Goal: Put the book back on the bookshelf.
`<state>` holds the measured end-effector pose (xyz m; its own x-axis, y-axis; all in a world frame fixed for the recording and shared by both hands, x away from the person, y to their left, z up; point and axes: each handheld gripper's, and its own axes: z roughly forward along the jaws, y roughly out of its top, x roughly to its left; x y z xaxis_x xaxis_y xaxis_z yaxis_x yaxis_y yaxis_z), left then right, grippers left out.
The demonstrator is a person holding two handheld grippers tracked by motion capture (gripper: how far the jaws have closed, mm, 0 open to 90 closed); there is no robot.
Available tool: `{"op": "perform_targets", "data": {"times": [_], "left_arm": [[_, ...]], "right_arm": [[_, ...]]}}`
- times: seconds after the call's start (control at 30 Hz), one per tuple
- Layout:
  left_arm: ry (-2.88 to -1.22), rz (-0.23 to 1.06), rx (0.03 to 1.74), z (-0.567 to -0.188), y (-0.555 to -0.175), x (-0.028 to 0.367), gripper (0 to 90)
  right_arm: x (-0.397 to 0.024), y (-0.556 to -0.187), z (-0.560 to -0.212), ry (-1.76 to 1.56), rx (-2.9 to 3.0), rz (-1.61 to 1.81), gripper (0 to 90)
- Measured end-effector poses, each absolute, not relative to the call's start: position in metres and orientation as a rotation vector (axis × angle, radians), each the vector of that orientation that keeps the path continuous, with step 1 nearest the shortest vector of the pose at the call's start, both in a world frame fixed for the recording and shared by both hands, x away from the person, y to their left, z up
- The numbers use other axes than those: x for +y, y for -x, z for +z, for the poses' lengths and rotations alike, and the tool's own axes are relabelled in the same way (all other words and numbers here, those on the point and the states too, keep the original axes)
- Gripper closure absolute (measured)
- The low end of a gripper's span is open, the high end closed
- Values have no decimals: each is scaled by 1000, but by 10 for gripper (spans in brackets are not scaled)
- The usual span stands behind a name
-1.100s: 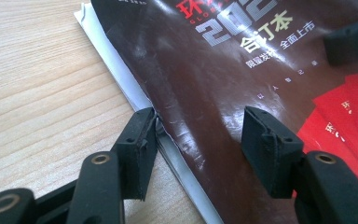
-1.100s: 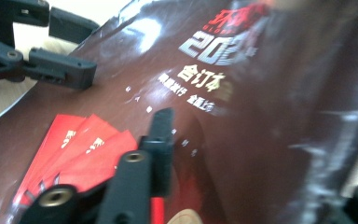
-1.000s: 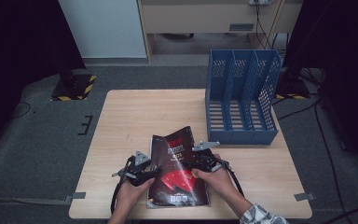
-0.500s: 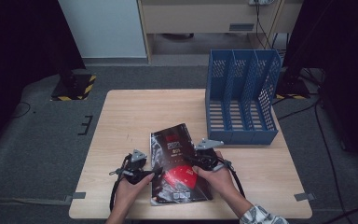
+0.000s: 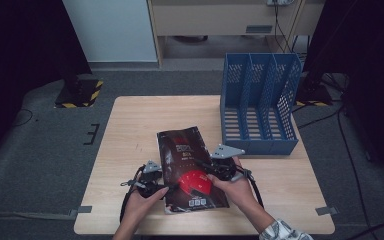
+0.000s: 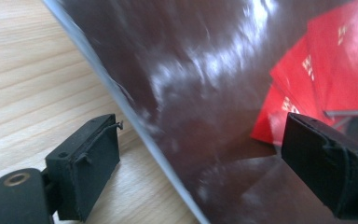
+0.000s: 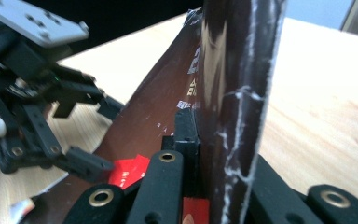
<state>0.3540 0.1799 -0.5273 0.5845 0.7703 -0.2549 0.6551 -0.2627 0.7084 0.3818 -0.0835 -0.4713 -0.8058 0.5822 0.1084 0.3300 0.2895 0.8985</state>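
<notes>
The right gripper [image 5: 214,169] pinches the right edge of a dark, shiny magazine [image 5: 190,165]. In the right gripper view its two black jaws are pressed tight on the thin pages [image 7: 233,93], and that edge stands up off the wood. A hand [image 5: 235,187] holds this gripper from the near side, with a patterned sleeve [image 5: 285,232] behind it.

The left gripper [image 5: 152,186] is at the left edge of the magazine, near the front of the bench [image 5: 130,125]. Its jaws have just been opening and now stand spread wide. In the left gripper view one jaw sits on the bare wood [image 6: 23,70] and the other is over the dark cover [image 6: 205,84], so the edge of the magazine lies between them, but the pads do not press on it. The other hand [image 5: 140,202] holds this gripper.

The magazine lies in the near middle of the bench, between the two grippers. Its cover is dark brown with a red patch [image 5: 196,181] near the front end. Its left side rests flat on the wood.

Farther back on the right side of the bench stands a blue file rack [image 5: 257,100] with upright slots. It is well apart from the magazine. Grey floor [image 5: 40,150] lies all around the bench.
</notes>
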Motion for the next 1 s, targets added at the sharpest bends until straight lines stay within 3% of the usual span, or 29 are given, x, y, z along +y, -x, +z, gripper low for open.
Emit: {"op": "perform_targets", "data": {"times": [0.13, 0.17, 0.2, 0.5, 0.53, 0.7, 1.0], "left_arm": [[-2006, 142, 1104, -526, -354, 177, 157], [-2000, 138, 1109, -526, -354, 179, 221], [-1986, 131, 1122, -526, -355, 181, 221], [-1954, 138, 1133, -518, -353, 195, 629], [-1952, 128, 1127, -518, -353, 196, 706], [-1969, 83, 1085, -513, -353, 200, 795], [-2002, 154, 1066, -502, -352, 196, 818]], "right_arm": [[-84, -380, -466, -811, 2303, 1550, 867], [-84, -380, -466, -798, 2304, 1549, 868], [-84, -380, -466, -798, 2304, 1549, 868], [-84, -380, -467, -783, 2310, 1554, 869], [-84, -379, -467, -773, 2313, 1547, 869], [-84, -379, -467, -758, 2315, 1539, 868], [-86, -380, -461, -731, 2320, 1545, 831]]}}
